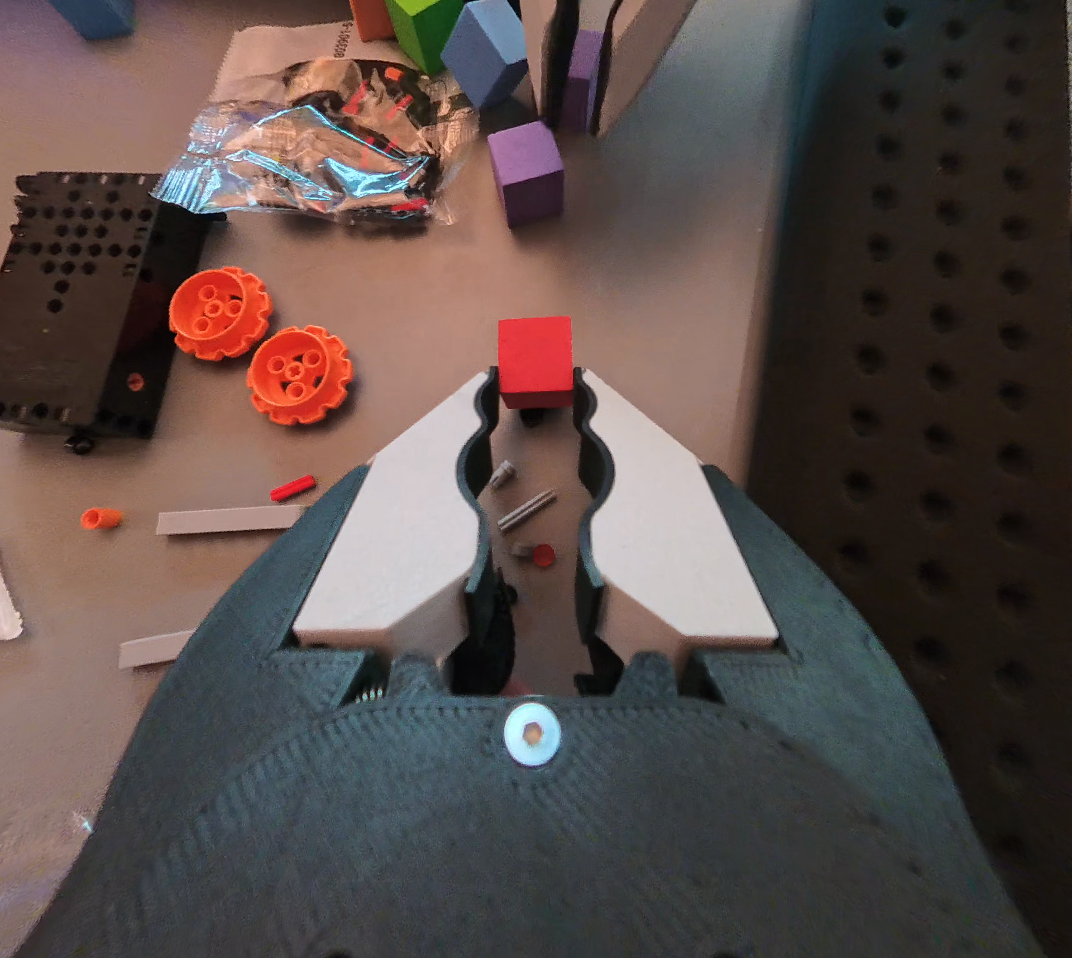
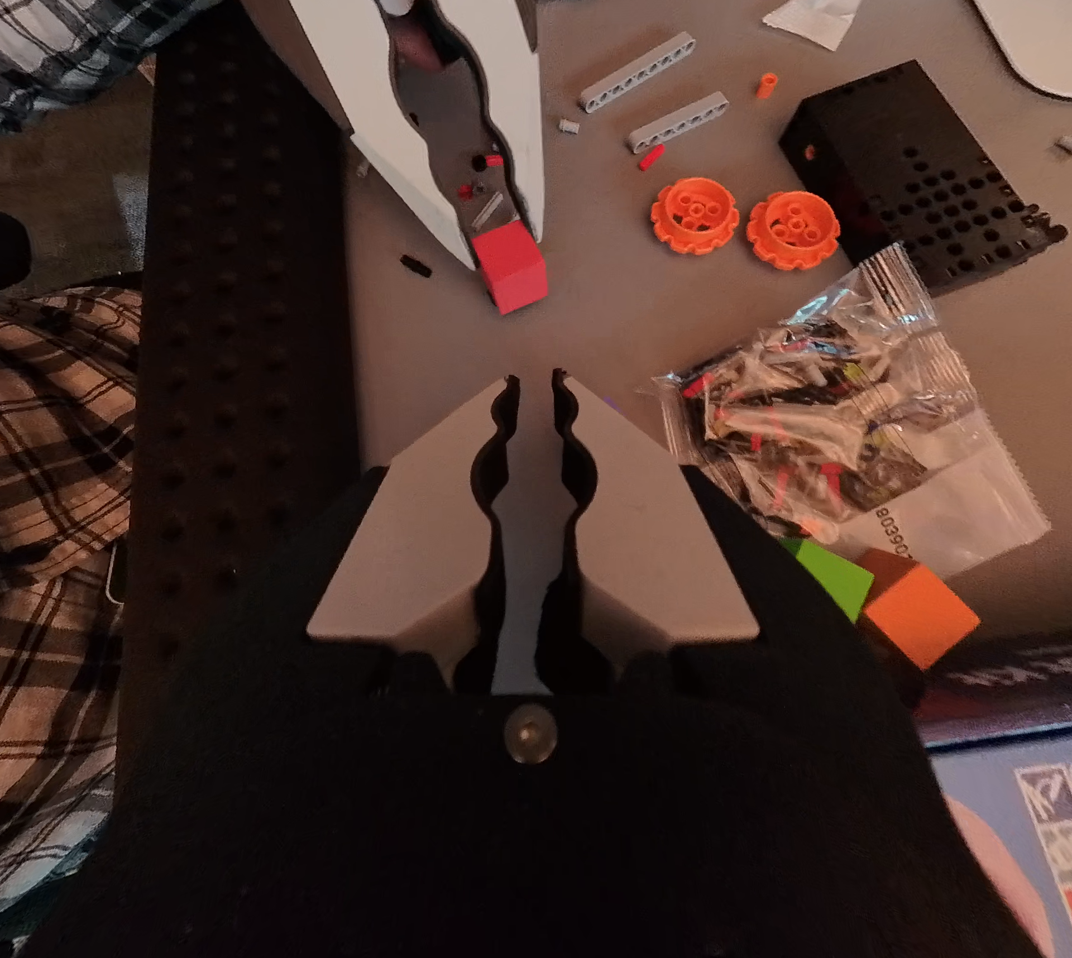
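Note:
My left gripper is shut on a small red cube, pinched between its fingertips just above the grey tabletop. The right wrist view shows the same gripper and cube from the opposite side. My right gripper is nearly shut, with a narrow gap and nothing between its fingers, and it faces the cube from a short distance. It shows far off in the left wrist view, beside a purple cube. Small pins and axles lie under my left gripper.
Two orange wheels, a black perforated box and a clear bag of parts lie to the left. Orange, green and blue blocks stand behind. A dark perforated board runs along the right. Grey beams lie nearby. The tips of one gripper are about 8 cm away from the tips of the other.

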A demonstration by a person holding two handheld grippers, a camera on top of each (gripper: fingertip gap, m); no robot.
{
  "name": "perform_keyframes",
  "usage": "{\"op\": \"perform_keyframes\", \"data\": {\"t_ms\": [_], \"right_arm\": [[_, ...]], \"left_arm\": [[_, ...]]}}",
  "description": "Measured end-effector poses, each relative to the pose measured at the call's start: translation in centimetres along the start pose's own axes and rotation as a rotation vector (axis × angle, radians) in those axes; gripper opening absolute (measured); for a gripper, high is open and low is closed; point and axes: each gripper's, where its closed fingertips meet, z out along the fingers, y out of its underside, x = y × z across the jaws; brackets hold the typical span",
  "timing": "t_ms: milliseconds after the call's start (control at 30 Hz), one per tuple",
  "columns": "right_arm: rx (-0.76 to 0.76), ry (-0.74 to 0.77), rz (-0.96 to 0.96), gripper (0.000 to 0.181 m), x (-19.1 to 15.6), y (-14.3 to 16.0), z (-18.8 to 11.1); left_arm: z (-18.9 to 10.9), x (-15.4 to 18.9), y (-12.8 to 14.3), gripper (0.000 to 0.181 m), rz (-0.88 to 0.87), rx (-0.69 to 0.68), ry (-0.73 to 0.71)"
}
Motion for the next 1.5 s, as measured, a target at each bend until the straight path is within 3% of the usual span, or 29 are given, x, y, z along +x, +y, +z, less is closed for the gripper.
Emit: {"op": "perform_keyframes", "data": {"t_ms": [267,500,633,733,833,1167,1500], "right_arm": [[-0.016,0.064,-0.008,0.027,1.4,0.4,-1.6],[-0.183,0.057,-0.096,0.045,2.6,2.4,-0.6],[-0.289,0.052,-0.166,0.044,3.1,3.7,0.8],[-0.363,0.047,-0.192,0.029,3.3,4.4,1.5],[-0.389,0.071,-0.237,0.028,3.4,4.3,1.5],[-0.313,0.073,-0.246,0.028,3.0,1.4,0.8],[-0.182,0.006,-0.247,0.028,0.6,-3.5,0.8]], "left_arm": [[-0.4,-0.2,0.0,0.025,0.003,0.013,-0.011],[-0.3,-0.4,0.4,0.030,-0.002,0.001,-0.019],[-0.4,-0.6,0.6,0.031,-0.010,0.005,-0.027],[-0.5,-0.7,0.7,0.032,-0.010,0.008,-0.030],[-0.4,-0.8,0.6,0.027,-0.001,0.010,-0.043],[-0.8,-1.1,0.7,0.024,-0.023,0.017,-0.048],[-0.9,-1.5,0.9,0.034,-0.039,0.020,-0.062]]}}
